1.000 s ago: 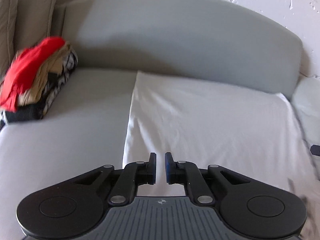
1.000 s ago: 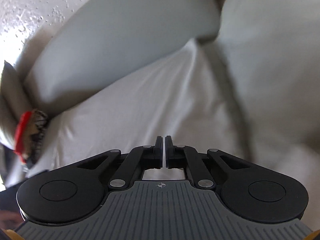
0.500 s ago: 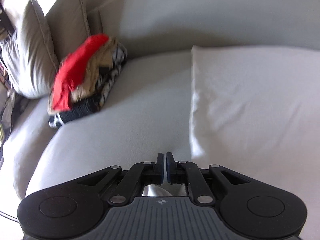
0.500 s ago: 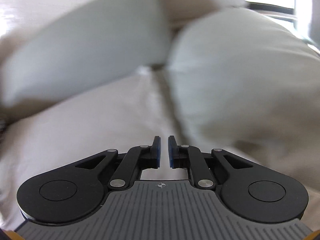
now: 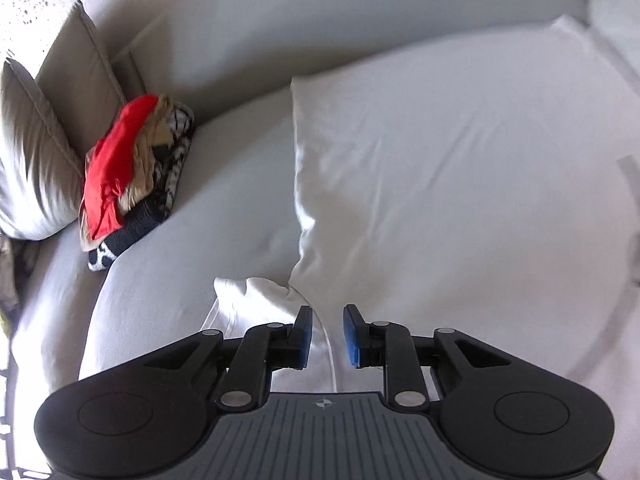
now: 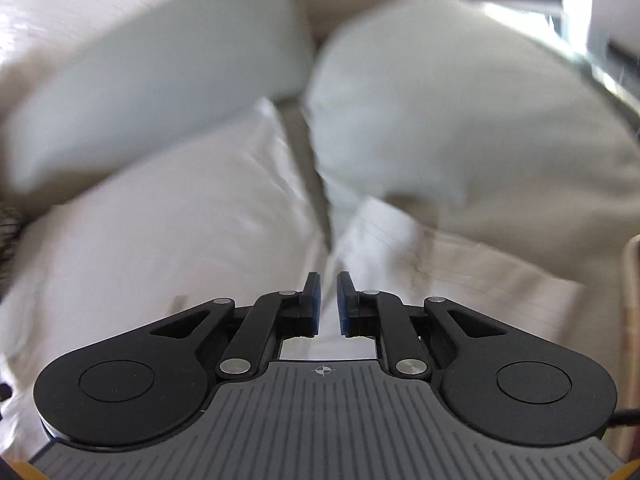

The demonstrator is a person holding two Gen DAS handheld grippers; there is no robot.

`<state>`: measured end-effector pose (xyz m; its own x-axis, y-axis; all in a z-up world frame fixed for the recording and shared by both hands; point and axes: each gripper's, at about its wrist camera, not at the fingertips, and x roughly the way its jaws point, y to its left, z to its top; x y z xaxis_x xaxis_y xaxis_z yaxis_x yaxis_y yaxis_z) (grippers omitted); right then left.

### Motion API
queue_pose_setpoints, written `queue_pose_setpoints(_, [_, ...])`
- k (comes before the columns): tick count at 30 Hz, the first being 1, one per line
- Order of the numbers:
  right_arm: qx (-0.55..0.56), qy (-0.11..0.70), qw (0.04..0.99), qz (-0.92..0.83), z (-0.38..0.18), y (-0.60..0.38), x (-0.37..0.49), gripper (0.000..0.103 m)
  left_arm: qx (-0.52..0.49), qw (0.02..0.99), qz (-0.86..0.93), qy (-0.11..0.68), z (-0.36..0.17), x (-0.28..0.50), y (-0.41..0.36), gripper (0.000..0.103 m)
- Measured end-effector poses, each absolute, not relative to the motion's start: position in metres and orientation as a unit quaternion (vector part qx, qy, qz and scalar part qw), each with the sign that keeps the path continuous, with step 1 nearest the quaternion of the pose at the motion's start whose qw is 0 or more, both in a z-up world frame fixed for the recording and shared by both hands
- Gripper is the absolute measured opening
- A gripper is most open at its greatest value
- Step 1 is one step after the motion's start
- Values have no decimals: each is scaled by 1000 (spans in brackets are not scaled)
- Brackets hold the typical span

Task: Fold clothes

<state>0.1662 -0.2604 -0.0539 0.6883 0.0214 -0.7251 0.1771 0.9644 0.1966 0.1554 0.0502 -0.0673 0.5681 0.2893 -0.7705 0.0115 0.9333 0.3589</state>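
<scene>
While the white garment (image 5: pixel 440 184) lies spread flat on the sofa seat (image 5: pixel 224 184), with its near corner bunched into a small fold just below the left gripper (image 5: pixel 325 336), both tools hang over its near edge. The left gripper's fingers (image 5: pixel 303 334) have just been opening and now stand a little apart, with a ridge of the white cloth seen between them but no pad pressing on it, so nothing is held. The right gripper (image 6: pixel 325 306) points at the garment's far-side edge, where the cloth meets the big sofa cushion (image 6: pixel 460 120); its fingers (image 6: pixel 313 304) are slightly spread as well, and only cloth lying beneath shows in the gap. That view is blurred, so finer detail of the hem cannot be told. The step in hand looks like taking a fresh hold for the next fold. To do it well, each gripper should probably come down on one clear layer at a corner of the garment, the left one picking the bunched corner rather than the seat cover under it, and both should close together so the edge lifts evenly. A pile of folded clothes (image 5: pixel 132 172), topped in red, sits beyond the garment against the beige pillows (image 5: pixel 44 152), well apart from it, and is likely where this piece ends up.
</scene>
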Motion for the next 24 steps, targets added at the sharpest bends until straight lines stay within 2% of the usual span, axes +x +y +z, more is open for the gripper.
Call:
queue_pose_setpoints(2, [133,370,920,-14,-32,-256,136,17,139,884,56,442,-43,125,45,27])
queue_pose_setpoints(3, [135,360,923,2,-22,-255,120,20,125,890,42,436,-32,111,43,28])
queue_pose_setpoints(4, [135,351,926,18,-13,-255,103,29,112,896,29,429,-21,98,41,29])
queue_pose_setpoints(6, [131,338,931,43,4,-249,85,37,93,904,5,416,-2,71,35,32])
queue_pose_setpoints(9, [117,334,932,77,15,-251,50,42,86,910,-18,405,12,41,27,33])
queue_pose_setpoints(13, [119,369,918,78,0,-252,26,44,63,906,-37,416,7,14,14,34])
queue_pose_setpoints(15, [124,379,915,57,-17,-258,12,45,73,905,-38,416,-10,4,1,40])
queue_pose_setpoints(18, [133,392,910,33,-44,-266,-4,44,80,901,-22,425,-38,-8,-15,40])
queue_pose_setpoints(20, [140,400,906,27,-61,-272,-8,41,67,901,-11,429,-55,-13,-20,40])
queue_pose_setpoints(21, [135,399,906,29,-67,-272,-8,33,60,900,-8,432,-63,-15,-21,41])
queue_pose_setpoints(22, [130,394,909,33,-69,-269,-8,29,60,900,-7,431,-66,-15,-23,41])
queue_pose_setpoints(24, [119,383,915,42,-73,-265,-6,29,64,901,-6,429,-71,-14,-29,40])
